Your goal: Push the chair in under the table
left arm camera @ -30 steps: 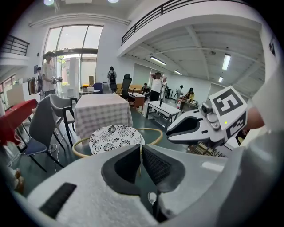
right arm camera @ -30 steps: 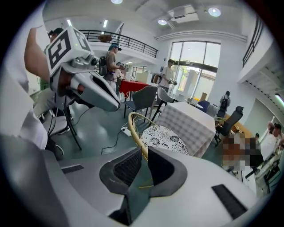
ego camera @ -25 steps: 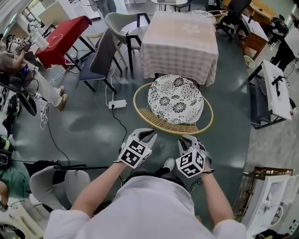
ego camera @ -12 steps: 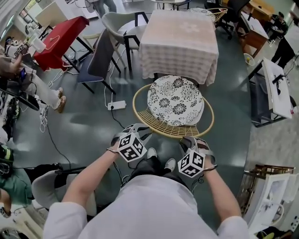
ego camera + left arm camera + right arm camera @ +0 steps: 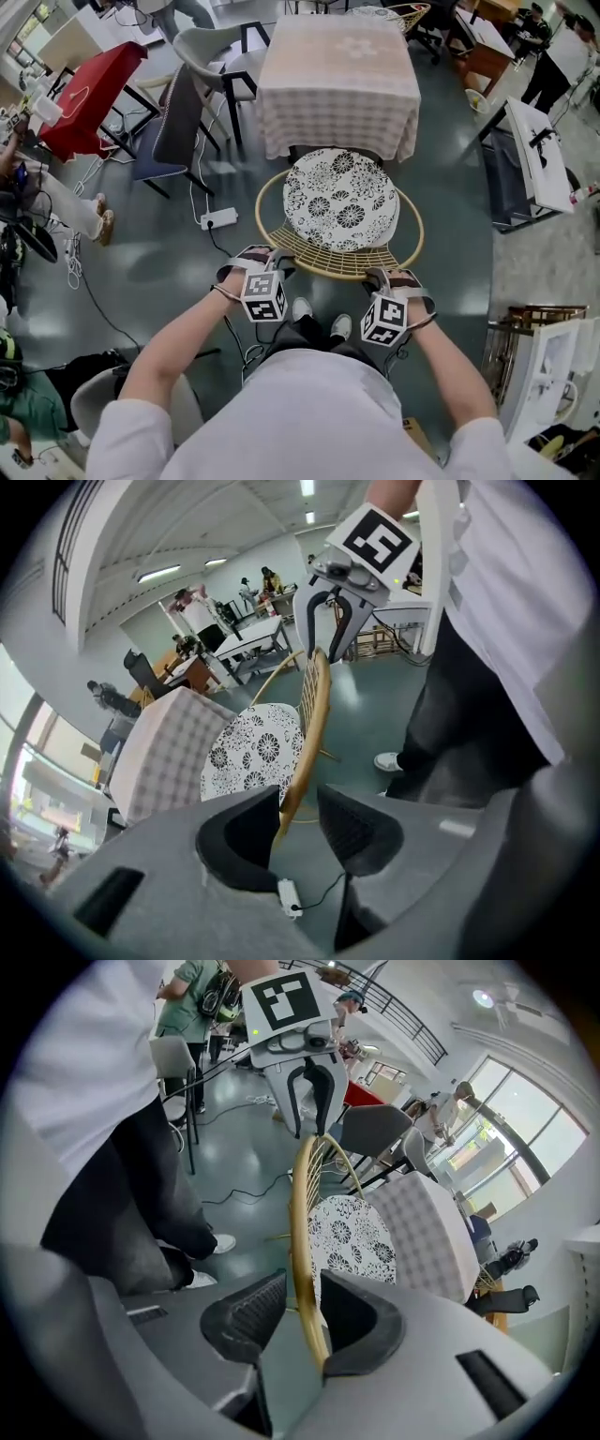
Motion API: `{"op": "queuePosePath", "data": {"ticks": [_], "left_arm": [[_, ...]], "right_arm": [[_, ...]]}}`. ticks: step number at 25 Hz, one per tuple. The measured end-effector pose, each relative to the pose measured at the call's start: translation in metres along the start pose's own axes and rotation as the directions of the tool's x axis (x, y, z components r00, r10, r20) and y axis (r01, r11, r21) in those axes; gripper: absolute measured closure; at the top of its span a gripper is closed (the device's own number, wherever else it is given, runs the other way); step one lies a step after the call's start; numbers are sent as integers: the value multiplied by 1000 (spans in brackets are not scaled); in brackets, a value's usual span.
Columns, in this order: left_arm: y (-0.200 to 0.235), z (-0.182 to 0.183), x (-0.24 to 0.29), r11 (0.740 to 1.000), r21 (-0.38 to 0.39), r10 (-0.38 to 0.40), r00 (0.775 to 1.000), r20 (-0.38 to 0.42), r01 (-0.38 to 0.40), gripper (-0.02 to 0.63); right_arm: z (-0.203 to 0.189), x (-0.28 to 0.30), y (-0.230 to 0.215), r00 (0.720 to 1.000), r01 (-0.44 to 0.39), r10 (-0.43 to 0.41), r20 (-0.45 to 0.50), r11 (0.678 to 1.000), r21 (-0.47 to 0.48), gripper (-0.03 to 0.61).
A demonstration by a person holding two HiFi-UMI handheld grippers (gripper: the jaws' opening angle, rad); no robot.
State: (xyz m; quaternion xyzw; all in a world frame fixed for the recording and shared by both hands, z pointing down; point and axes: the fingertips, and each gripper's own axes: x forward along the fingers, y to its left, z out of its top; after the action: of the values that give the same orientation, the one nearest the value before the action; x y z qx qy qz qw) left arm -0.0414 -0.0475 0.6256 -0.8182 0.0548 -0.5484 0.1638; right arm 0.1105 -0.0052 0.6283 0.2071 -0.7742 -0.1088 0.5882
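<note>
The chair has a round rattan rim (image 5: 328, 267) and a black-and-white floral cushion (image 5: 339, 200). It stands in front of the table with the checked cloth (image 5: 337, 80), its seat outside the table's edge. My left gripper (image 5: 251, 255) is at the near left of the rim. Its jaws are opening and the rim (image 5: 314, 714) runs between them without being pressed. My right gripper (image 5: 398, 275) straddles the near right of the rim (image 5: 302, 1241); the rim lies against one jaw, with a thin gap to the other. Each gripper view shows the opposite gripper: right (image 5: 323, 649), left (image 5: 314, 1129).
A power strip (image 5: 214, 220) with its cable lies on the floor left of the chair. A dark chair (image 5: 173, 127), a white chair (image 5: 211, 47) and a red-covered table (image 5: 89, 89) stand at the left. A white bench (image 5: 539, 155) is at the right. My feet (image 5: 319, 319) are just behind the chair.
Both grippers have come down and forward onto the chair's near rim. The left gripper has rolled upright and its jaws have opened round the rim.
</note>
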Motion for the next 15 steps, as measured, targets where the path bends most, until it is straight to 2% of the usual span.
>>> {"op": "queuePosePath", "data": {"ticks": [4,10,15], "left_arm": [[6,-6,9,996,91,-15,1000,-19,16,494],[7,-11,24,984,172,-51,998,-37,56,497],[11,-9,24,964,262,-33,999,-38,42,529]], "right_arm": [[-1,8,-3,999,-6,3,-49,998,-62,488],[3,18,1,996,-15,3,-93,993,-120,497],[2,20,1,992,-15,0,-125,992,-121,523]]}}
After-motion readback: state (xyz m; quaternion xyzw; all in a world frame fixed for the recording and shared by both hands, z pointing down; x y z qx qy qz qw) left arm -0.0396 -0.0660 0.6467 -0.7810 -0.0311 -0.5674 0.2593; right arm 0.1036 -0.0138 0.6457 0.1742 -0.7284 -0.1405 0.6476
